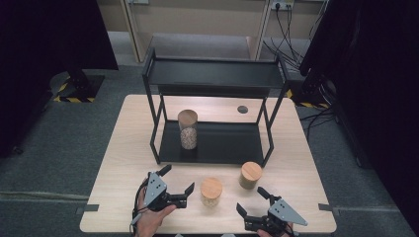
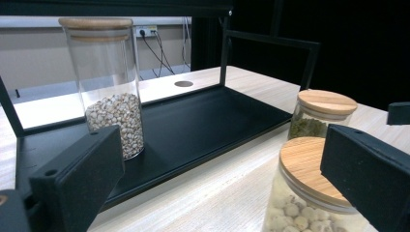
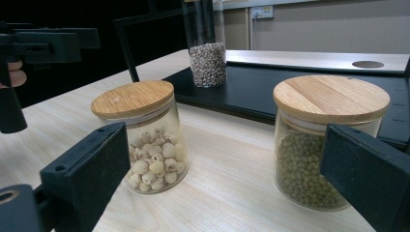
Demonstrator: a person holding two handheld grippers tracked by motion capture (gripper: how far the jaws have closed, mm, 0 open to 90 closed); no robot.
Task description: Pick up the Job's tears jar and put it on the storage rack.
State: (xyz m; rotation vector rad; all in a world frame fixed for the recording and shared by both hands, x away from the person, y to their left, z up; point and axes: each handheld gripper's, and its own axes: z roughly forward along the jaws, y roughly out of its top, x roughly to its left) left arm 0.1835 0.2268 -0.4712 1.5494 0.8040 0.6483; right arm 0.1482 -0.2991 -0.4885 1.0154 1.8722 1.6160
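Left gripper (image 1: 178, 183) held wide open, empty, near white-seed jar (image 1: 211, 191); right gripper (image 1: 253, 202) likewise, near green-bean jar (image 1: 250, 175). Risk: jar tipped if jaw clips lid.

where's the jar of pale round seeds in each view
High view: the jar of pale round seeds stands on the table's near edge, between the left gripper and the right gripper.
Left gripper view: bottom right, partly behind the right-hand finger.
Right gripper view: left of centre.
Shared landmark: the tall jar on the black shelf's lower tray, behind it in all three.
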